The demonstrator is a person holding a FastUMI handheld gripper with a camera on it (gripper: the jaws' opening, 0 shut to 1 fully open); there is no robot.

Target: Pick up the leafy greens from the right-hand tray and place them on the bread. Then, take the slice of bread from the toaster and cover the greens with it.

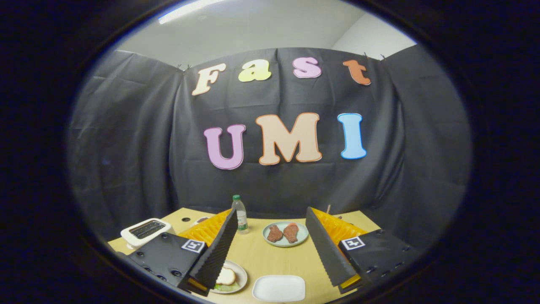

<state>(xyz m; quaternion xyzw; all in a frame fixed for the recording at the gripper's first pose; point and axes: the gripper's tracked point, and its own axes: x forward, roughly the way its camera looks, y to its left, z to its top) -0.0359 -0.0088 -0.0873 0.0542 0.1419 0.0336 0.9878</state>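
Gripper (pixel 270 249) is spread wide, holding nothing. Bread (pixel 226 276) sits over greens (pixel 223 288) on the lower-left plate (pixel 241 276); white tray (pixel 279 288) bare, toaster (pixel 145 230) by the tabletop's (pixel 274 257) left edge.

matt wooden table (pixel 270 257), glossy white toaster (pixel 145 231), clear plastic bottle (pixel 241 215), ribbed gripper pads (pixel 217 253).

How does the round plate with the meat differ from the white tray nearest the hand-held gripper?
The round plate is pale green and holds two reddish meat pieces; the white tray is a rounded rectangle and holds nothing. The plate lies beyond the open hand-held gripper; the tray lies between its fingertips. Both rest flat on the wooden table.
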